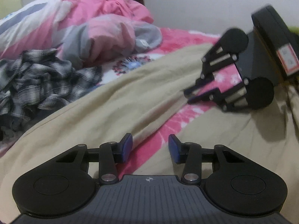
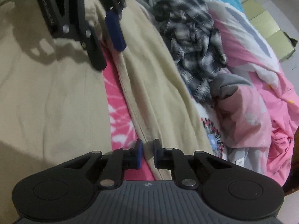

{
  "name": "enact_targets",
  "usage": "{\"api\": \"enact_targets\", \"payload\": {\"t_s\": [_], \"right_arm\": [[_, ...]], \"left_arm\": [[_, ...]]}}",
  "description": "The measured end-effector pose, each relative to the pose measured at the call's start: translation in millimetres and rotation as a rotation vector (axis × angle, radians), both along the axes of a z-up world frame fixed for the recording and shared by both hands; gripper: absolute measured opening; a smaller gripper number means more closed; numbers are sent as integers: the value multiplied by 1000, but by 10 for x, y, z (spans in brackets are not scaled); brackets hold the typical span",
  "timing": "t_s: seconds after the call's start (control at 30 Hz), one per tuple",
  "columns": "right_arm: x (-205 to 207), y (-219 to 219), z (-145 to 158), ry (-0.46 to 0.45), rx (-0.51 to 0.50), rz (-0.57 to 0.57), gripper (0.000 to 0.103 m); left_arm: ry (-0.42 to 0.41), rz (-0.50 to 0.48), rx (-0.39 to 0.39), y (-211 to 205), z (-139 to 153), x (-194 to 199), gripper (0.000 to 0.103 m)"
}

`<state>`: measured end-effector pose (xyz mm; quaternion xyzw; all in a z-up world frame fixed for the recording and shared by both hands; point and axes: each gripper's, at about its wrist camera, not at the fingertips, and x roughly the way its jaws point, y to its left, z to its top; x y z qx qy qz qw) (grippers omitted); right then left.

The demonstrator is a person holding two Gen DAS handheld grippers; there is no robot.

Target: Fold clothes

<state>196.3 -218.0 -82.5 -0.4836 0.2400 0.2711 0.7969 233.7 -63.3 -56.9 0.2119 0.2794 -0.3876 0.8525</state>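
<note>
Right tool (image 2: 148, 154) pinching beige trousers (image 2: 158, 97) hem edge, left tool (image 1: 150, 148) spread over pink sheet (image 1: 149, 145) gap

So everything sits on a bed (image 2: 119, 112) with a loud pink and white floral sheet. A plain pale wall (image 1: 205, 5) runs right behind the bed, no window on it that I can see. Off the bed's far side there's a whitish floor (image 2: 291, 69) with a couple of yellowish-green cardboard boxes (image 2: 269, 29) lined up just beside the bed. Something dark brown stands against the wall behind the bed, too blurry to tell. Lighting's dim, indoor.
</note>
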Motion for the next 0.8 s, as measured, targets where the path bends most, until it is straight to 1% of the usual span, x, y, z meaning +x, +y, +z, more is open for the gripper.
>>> {"api": "enact_targets", "payload": {"t_s": [0.03, 0.1, 0.2, 0.27, 0.3, 0.33, 0.37, 0.4, 0.43, 0.5, 0.57, 0.6, 0.67, 0.73, 0.8], "right_arm": [[-6, -6, -21, -1, -1, 3, 11], [-19, -8, -58, -18, -15, 15, 11], [-33, -18, -115, -48, -27, 37, 11], [-2, -44, -122, -48, -6, 38, 8], [22, -62, -112, -41, 12, 32, 7], [45, -85, -90, -30, 37, 25, 4], [80, -119, -49, -6, 77, 10, 2], [118, -158, 3, 26, 121, -7, 1], [146, -200, 65, 50, 166, -21, 0], [141, -286, 229, 63, 247, -34, 0], [59, -355, 397, 56, 297, -26, 0], [21, -388, 463, 62, 319, -24, 0], [-39, -449, 526, 105, 354, -21, 0], [-60, -490, 489, 159, 368, -23, 0], [-21, -511, 323, 231, 367, -48, 0]], "left_arm": [[1, -13, 25, -42, -30, 10, 44], [-3, -26, 44, -86, -99, 29, 44], [16, -19, 8, -72, -133, 98, 44], [43, -6, -23, -44, -139, 151, 42], [56, 1, -38, -29, -142, 177, 32], [69, 7, -54, -15, -145, 204, 22], [91, 14, -73, 13, -124, 228, 18], [114, 21, -92, 41, -102, 252, 7], [136, 28, -111, 69, -81, 276, 2], [172, 34, -159, 152, -5, 301, 1], [198, 22, -214, 264, 99, 289, 1], [215, 12, -226, 299, 120, 277, 1], [248, -10, -251, 371, 162, 251, 1], [288, -4, -221, 331, 31, 267, 1], [329, 2, -190, 290, -100, 284, 1]]}}
